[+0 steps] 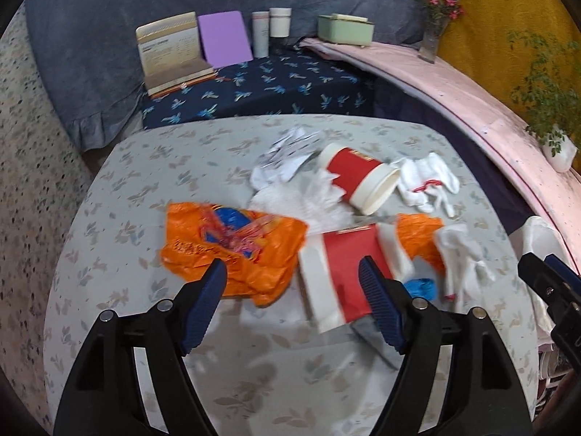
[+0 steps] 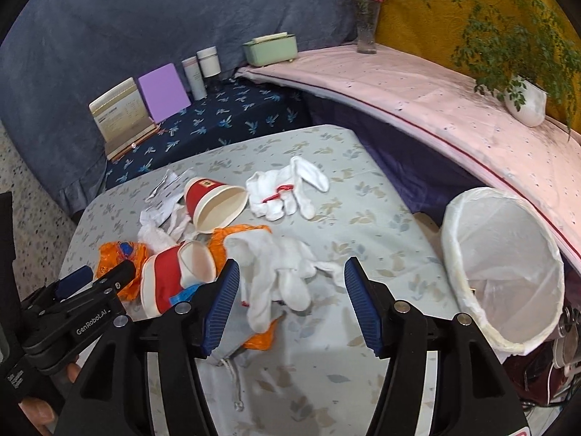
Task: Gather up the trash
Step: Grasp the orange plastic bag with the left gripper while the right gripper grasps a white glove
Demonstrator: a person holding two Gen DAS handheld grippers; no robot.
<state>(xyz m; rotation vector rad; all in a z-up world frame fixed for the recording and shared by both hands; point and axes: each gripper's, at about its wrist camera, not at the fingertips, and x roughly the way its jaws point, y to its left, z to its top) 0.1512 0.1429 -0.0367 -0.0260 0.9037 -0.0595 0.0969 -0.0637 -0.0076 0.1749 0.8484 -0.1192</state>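
Note:
Trash lies on the floral table [image 1: 145,189]: an orange plastic bag [image 1: 232,243], a flattened red and white paper cup [image 1: 345,276], a second red and white cup [image 1: 359,181] on its side, crumpled white tissue [image 1: 290,156] and white gloves [image 1: 428,178]. My left gripper [image 1: 292,283] is open above the orange bag and the flattened cup. My right gripper [image 2: 290,292] is open over a white glove [image 2: 279,272]. A trash bin [image 2: 504,265] with a white liner stands to the right of the table [image 2: 381,218].
A pink-covered ledge [image 2: 417,87] runs at the right with a vase of flowers [image 2: 365,18] and a potted plant [image 2: 523,98]. A lower dark floral surface [image 1: 276,83] behind the table bears a calendar, a purple board, cups and a green box.

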